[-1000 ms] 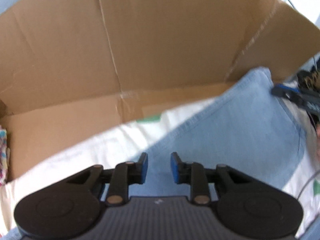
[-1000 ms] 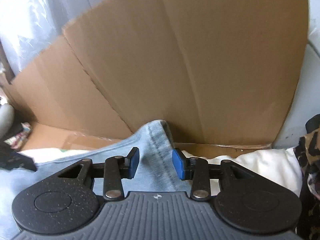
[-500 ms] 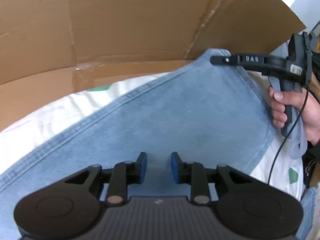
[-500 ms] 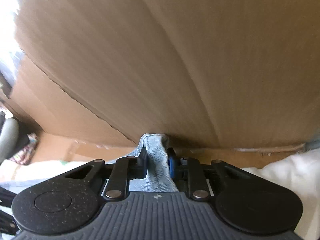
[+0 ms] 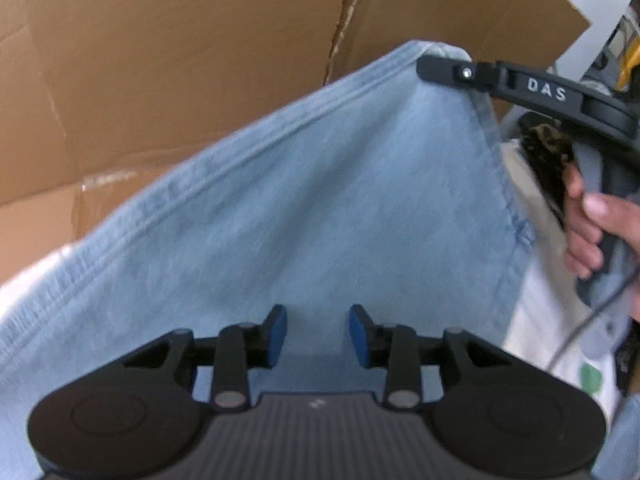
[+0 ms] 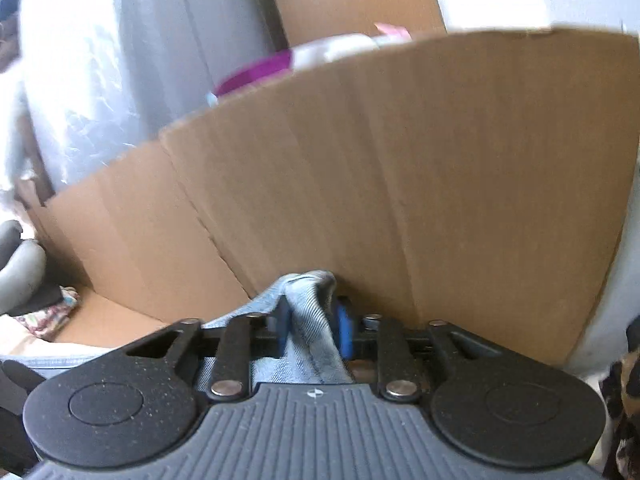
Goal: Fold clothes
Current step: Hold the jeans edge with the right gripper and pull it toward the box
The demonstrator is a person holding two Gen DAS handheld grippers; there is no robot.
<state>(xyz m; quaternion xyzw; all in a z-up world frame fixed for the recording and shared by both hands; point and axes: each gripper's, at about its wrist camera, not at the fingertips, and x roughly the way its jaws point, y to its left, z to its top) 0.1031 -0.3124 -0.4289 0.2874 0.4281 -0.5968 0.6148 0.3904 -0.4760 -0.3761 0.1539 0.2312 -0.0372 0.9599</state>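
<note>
One corner of the pale blue denim garment [image 5: 320, 208] is pinched in my right tool [image 6: 314, 330], though its jaws are easing apart; my left tool [image 5: 318, 334], spread and widening, hovers empty above the cloth. No fold yet shows. Thick stitched hems; corrugated cardboard [image 5: 180, 60] stands beyond both tools.

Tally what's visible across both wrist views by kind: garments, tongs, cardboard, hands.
Denim garment: 1, its corner between the pads of the right tongs
Tongs: 2, right plus left tongs, both opening
Cardboard backdrop: 1
Hand on the right handle: 1
Total: 5
</note>
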